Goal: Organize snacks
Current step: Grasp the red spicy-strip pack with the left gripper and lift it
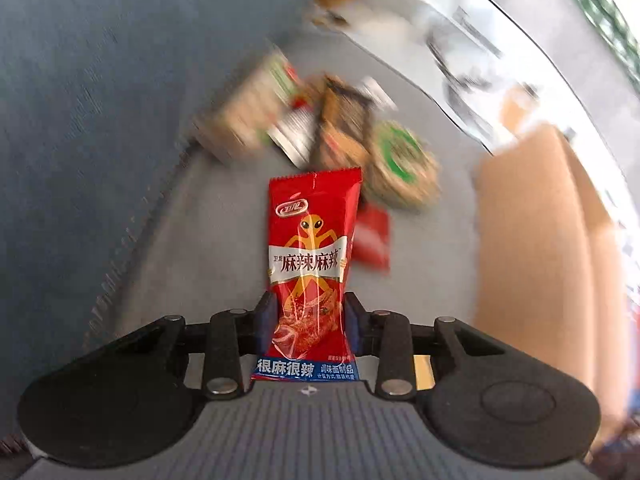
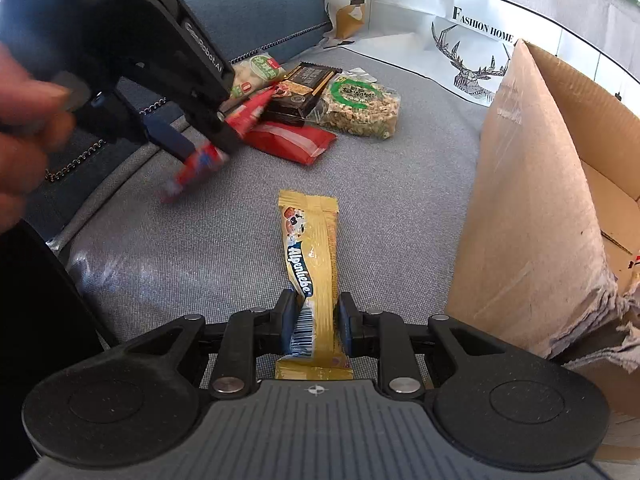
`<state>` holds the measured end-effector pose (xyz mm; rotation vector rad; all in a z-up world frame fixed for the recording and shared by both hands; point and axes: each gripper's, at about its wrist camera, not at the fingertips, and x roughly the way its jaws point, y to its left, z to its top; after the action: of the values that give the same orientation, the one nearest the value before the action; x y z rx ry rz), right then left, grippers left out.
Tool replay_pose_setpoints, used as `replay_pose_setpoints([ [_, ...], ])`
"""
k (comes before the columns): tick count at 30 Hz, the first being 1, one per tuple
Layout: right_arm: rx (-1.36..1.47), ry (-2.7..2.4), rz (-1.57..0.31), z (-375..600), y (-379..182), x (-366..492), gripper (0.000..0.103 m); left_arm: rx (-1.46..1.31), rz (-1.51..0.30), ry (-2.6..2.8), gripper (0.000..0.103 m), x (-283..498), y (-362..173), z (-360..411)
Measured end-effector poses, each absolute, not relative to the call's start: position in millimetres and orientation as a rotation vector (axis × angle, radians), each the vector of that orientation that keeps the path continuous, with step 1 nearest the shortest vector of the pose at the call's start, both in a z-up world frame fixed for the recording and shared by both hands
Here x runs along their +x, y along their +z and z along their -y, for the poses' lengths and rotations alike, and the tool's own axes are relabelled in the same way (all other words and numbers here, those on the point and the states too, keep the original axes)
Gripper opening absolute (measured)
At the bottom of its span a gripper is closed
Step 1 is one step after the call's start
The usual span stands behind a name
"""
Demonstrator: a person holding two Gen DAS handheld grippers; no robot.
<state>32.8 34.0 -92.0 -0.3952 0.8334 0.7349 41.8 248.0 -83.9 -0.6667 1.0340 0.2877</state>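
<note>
Snacks are split three ways at this moment: one in each gripper and a pile on the grey sofa cushion (image 2: 400,184). At the left of the right wrist view, the left gripper (image 2: 200,148) is clenched on a red spicy-strip packet (image 1: 312,264), which shows blurred there and hangs in the air; in the left wrist view the same packet stands lengthwise between the blue pads (image 1: 267,316), pinched near its lower end so most of it sticks out forward, free to be dropped end first. Behind it, toward the upper centre of both views, the pile waits: a green-labelled pale packet (image 2: 256,72), a dark chocolate bar (image 2: 304,88), a clear bag of nuts with a green ring label (image 2: 360,104) and a flat red packet (image 2: 292,140), all touching or overlapping. At lower centre of the right wrist view, the right gripper (image 2: 316,320) is closed on a yellow Alpenliebe packet (image 2: 312,256), again gripped near one end, the rest pointing away over the cushion. At the right edge stands an open cardboard box (image 2: 528,200), its flap raised beside the cushion; it is likely the place where the snacks are to go, and both held packets seem ready to be carried to it. A white paper bag (image 2: 460,40) leans at upper right.
</note>
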Motion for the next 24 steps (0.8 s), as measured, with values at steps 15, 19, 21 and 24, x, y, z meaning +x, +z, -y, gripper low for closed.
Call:
replay_pose_setpoints([
  [15,-0.338,0.749,-0.822,-33,-87,35,0.042,-0.674,-1.076,0.269,0.068,48,-89,-239],
  [19,-0.338,0.749,-0.828,-36,-89,36,0.042,-0.601,-1.092,0.272,0.069,56,-90,-226],
  [21,-0.339,0.749,-0.829,-36,-90,36,0.042,-0.566,-1.094,0.281,0.07,59,-90,-221],
  [24,-0.335,0.752,-0.833,-36,-90,37,0.042,-0.527,-1.099,0.285,0.071,63,-90,-214],
])
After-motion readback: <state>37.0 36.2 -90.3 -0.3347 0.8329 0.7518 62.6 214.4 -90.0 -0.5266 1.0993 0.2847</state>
